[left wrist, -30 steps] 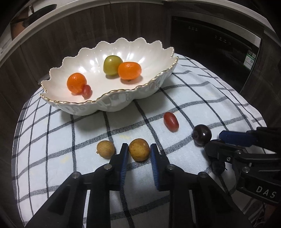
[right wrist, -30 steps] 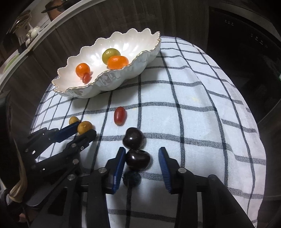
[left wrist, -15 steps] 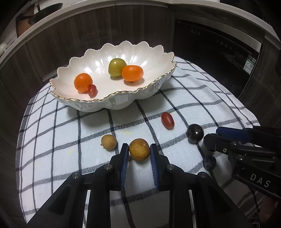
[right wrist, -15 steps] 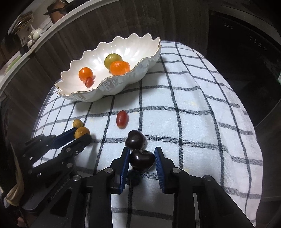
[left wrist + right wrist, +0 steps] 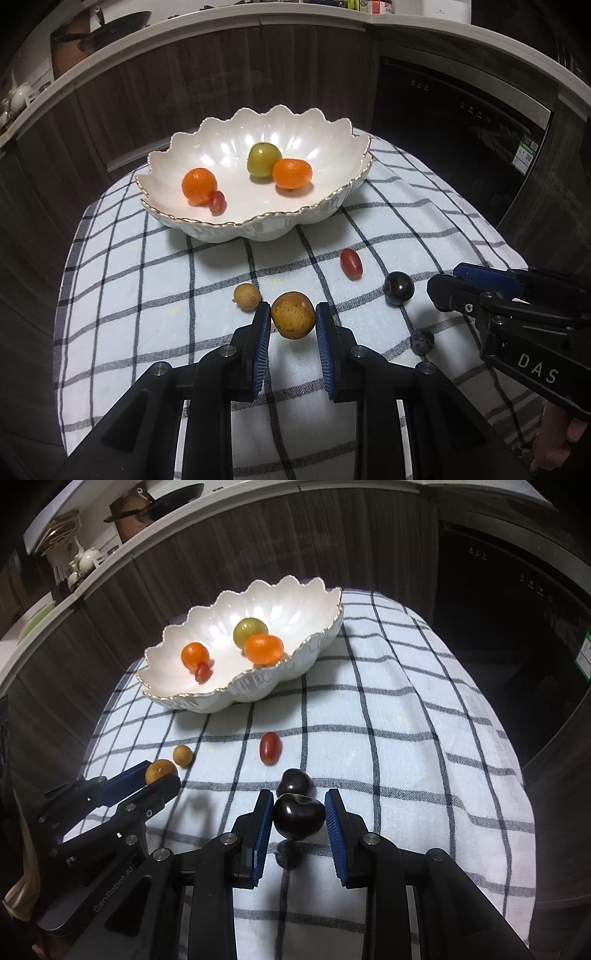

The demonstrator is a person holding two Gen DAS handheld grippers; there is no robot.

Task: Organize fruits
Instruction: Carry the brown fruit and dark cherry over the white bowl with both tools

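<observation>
My left gripper [image 5: 292, 325] is shut on a tan round fruit [image 5: 293, 315] and holds it above the checked cloth [image 5: 147, 295]. My right gripper [image 5: 298, 818] is shut on a dark cherry [image 5: 298, 816], lifted off the cloth. A white scalloped bowl [image 5: 266, 225] at the back holds two orange fruits, a green one and a small red one. On the cloth lie a small tan fruit [image 5: 246, 296], a red grape tomato [image 5: 351, 263], a second dark cherry [image 5: 399, 287] and a blueberry [image 5: 422, 341].
The cloth covers a small table that drops off on all sides. Dark wooden cabinets and a built-in black appliance [image 5: 461, 122] stand behind. A counter with a pan [image 5: 99, 31] runs above.
Both grippers have closed on their fruits and lifted them off the cloth, pulling up and back from the table. The bowl and loose fruits have not moved.
</observation>
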